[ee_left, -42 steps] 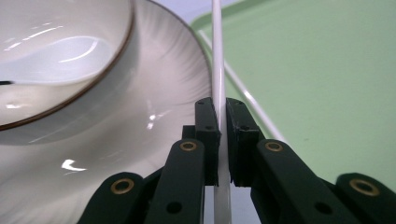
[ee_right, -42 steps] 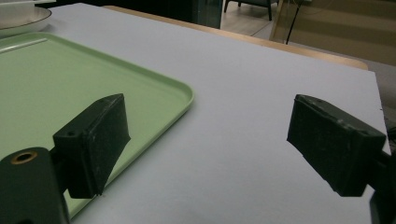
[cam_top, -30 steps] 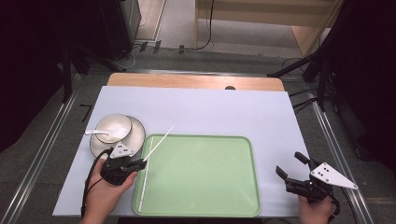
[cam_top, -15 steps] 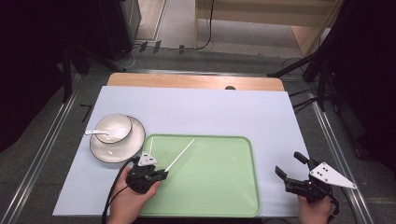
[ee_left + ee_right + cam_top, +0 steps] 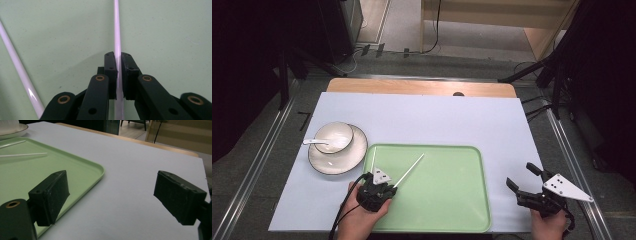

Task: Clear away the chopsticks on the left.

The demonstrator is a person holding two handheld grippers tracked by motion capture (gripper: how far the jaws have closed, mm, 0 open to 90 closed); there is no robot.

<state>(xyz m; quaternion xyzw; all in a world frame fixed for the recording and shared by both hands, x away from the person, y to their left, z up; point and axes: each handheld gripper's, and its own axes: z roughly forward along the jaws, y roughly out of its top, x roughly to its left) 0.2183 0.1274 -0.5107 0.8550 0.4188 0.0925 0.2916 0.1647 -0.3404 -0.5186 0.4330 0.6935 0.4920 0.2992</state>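
Observation:
My left gripper (image 5: 390, 188) hangs low over the left part of the green tray (image 5: 452, 200), shut on a thin white chopstick (image 5: 409, 170) that points up and to the right. In the left gripper view the pads (image 5: 111, 67) pinch this chopstick (image 5: 117, 30) just above the tray. A second white chopstick (image 5: 373, 158) lies on the tray by its left rim and shows again (image 5: 15, 62) beside the jaws. My right gripper (image 5: 519, 175) rests open on the white mat right of the tray; its jaws (image 5: 111, 180) stand wide apart with nothing between them.
A white bowl (image 5: 333, 136) sits on a dark-rimmed white plate (image 5: 332, 165) left of the tray, with a white spoon (image 5: 312, 142) leaning in it. The white mat (image 5: 437, 120) covers the table, with a wooden edge (image 5: 422, 87) at the far side.
My left gripper has carried the chopstick to the right, from beside the plate to over the tray, and sunk a little. The right gripper has stayed put.

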